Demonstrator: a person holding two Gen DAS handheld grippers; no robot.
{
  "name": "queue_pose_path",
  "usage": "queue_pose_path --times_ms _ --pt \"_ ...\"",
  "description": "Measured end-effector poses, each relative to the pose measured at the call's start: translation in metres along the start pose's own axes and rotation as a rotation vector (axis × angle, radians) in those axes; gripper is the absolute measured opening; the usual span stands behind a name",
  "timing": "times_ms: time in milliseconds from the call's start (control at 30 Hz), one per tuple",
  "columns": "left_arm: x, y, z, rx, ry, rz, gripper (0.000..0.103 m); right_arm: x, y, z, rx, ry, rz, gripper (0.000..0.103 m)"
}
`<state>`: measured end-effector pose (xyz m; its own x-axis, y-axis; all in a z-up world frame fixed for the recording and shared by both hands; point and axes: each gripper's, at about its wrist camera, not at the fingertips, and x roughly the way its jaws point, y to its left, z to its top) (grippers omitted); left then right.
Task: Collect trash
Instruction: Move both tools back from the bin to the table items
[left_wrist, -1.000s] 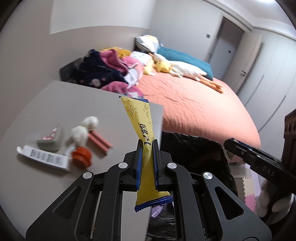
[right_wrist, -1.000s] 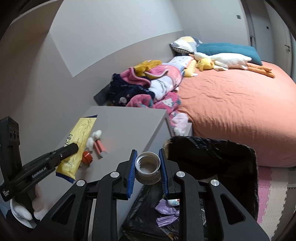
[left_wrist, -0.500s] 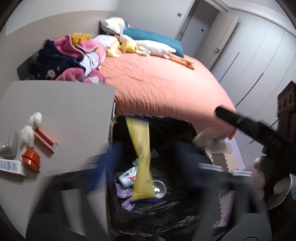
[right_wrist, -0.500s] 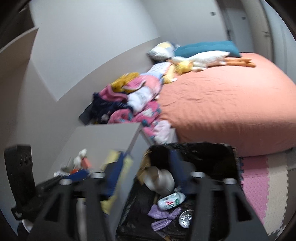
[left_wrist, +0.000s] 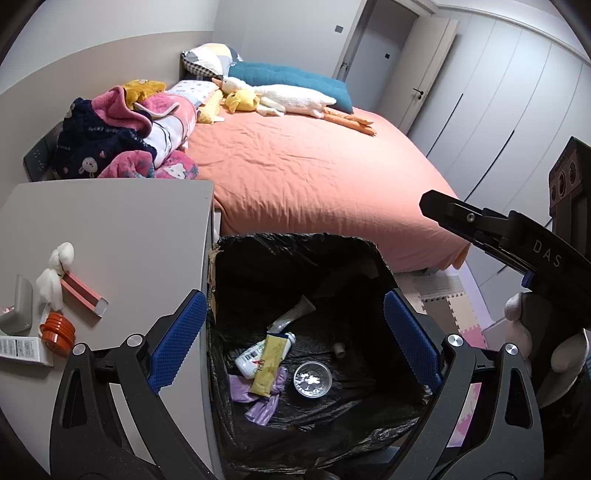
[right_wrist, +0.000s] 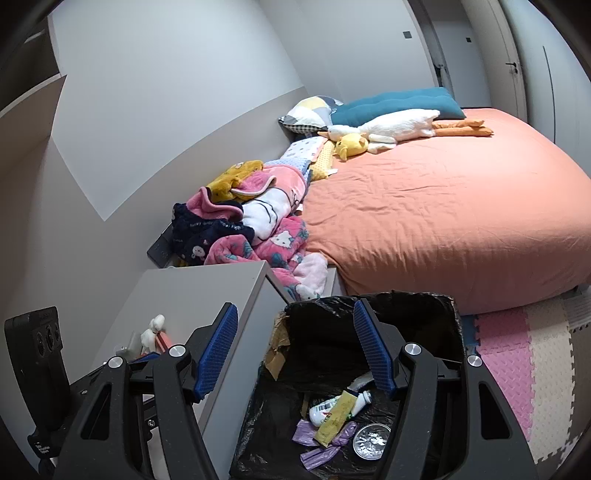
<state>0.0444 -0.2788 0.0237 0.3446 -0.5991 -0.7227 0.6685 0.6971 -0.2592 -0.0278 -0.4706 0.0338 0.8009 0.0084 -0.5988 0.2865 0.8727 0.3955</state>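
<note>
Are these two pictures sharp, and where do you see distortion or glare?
Left wrist view: sharp, no motion blur; fisheye bends the wardrobe lines, corners dark; the bin interior is dim, only the clear lid glints. Right wrist view: also sharp; the wall edges curve, light is soft and even.

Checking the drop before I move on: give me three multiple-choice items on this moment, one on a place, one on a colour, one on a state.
1. Where does the yellow wrapper lie?
A. on the bed
B. in the trash bin
C. on the grey table

2. What colour is the ribbed cap on the table?
A. orange
B. green
C. white

3. How does the left gripper stand?
A. shut on the wrapper
B. shut on nothing
C. open, holding nothing

Answers:
1 B, the wrapper rests on the black liner among other trash.
2 A, it shows orange beside the white box.
3 C, its blue pads stand wide apart over the bin.
</note>
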Motion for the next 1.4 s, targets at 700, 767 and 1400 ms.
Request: queue_pose_path --times_ms 700,767,1400 --pt "-0.046 0.067 -0.024 -0.127 -0.060 0.169 0.093 0.040 0.074 -0.014 -0.119 0.097 0.130 0.066" --pt "-0.051 0.076 -0.028 -0.147 -0.065 0.190 0.093 0.045 0.084 -0.016 -0.135 0.111 0.147 0.066" --pt "-0.091 0.156 -0.061 -0.360 -0.083 0.387 0.093 0.098 0.161 -0.039 -0.262 0.233 0.255 0.066"
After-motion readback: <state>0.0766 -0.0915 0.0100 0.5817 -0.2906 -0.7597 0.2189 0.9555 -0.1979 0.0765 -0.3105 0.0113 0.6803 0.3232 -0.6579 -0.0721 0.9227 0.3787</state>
